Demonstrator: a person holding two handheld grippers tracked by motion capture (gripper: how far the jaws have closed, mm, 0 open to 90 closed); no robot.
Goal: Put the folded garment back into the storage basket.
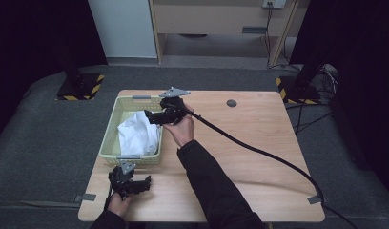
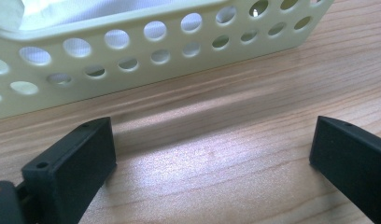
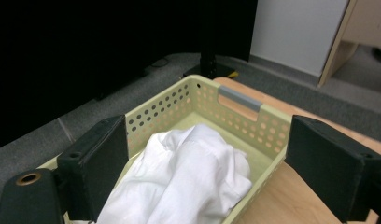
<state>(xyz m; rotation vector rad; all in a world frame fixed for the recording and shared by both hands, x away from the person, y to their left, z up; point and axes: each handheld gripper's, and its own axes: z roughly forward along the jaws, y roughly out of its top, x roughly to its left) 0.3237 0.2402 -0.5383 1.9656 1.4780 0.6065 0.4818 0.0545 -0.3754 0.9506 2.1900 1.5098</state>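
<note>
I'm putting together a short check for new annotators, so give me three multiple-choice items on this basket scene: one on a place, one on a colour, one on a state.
1. Where does the white cloth lie?
A. on the bare table beside the basket
B. inside the basket
C. between the jaws of the left gripper

2. What colour is the basket?
A. pale yellow-green
B. bright red
C. dark blue

3. How do the jaws of the right gripper stand?
A. clamped on the cloth
C. clamped on the basket's rim
B. apart, with nothing pressed between them

Answers:
1 B, as the high view shows the cloth bunched within the basket's walls.
2 A, as its perforated walls are pale yellow-green in all views.
3 B, as the right gripper view shows both jaws spread wide above the cloth, not touching it.
</note>
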